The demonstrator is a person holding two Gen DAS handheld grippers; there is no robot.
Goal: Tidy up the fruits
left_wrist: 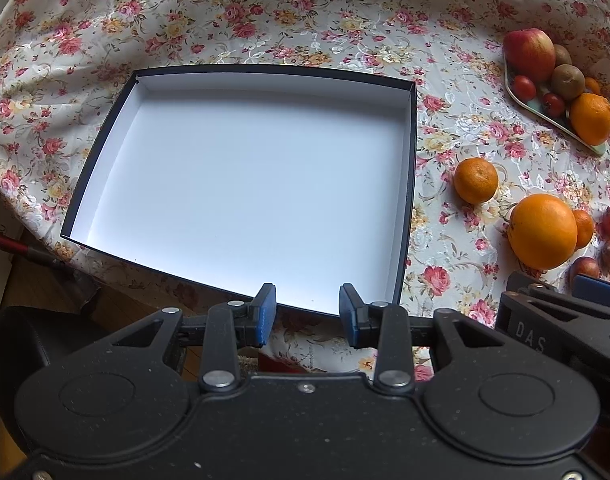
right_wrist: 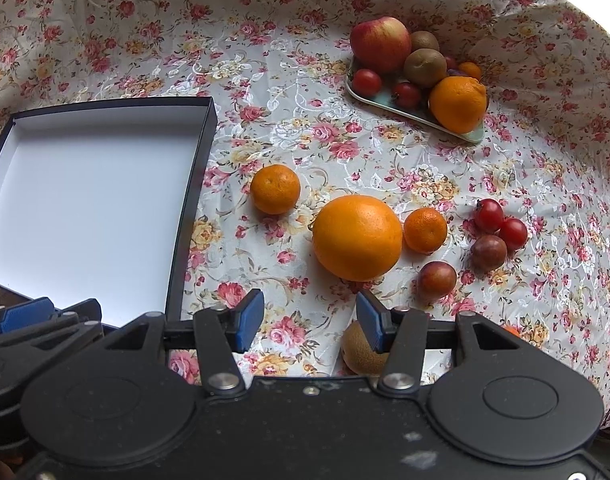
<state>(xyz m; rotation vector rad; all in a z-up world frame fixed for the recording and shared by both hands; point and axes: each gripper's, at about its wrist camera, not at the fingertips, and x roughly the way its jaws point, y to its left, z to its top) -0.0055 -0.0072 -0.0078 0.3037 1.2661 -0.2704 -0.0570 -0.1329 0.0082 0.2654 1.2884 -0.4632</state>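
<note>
While left view misses it, kiwi [right_wrist: 359,354] shows behind right fingers [right_wrist: 371,320].

Home dining table, floral tablecloth [right_wrist: 305,128], fruit

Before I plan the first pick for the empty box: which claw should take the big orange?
Right. The right claw is open with the big orange just ahead of it. The left claw, also open, faces the empty box, with the orange off to its side.
</note>
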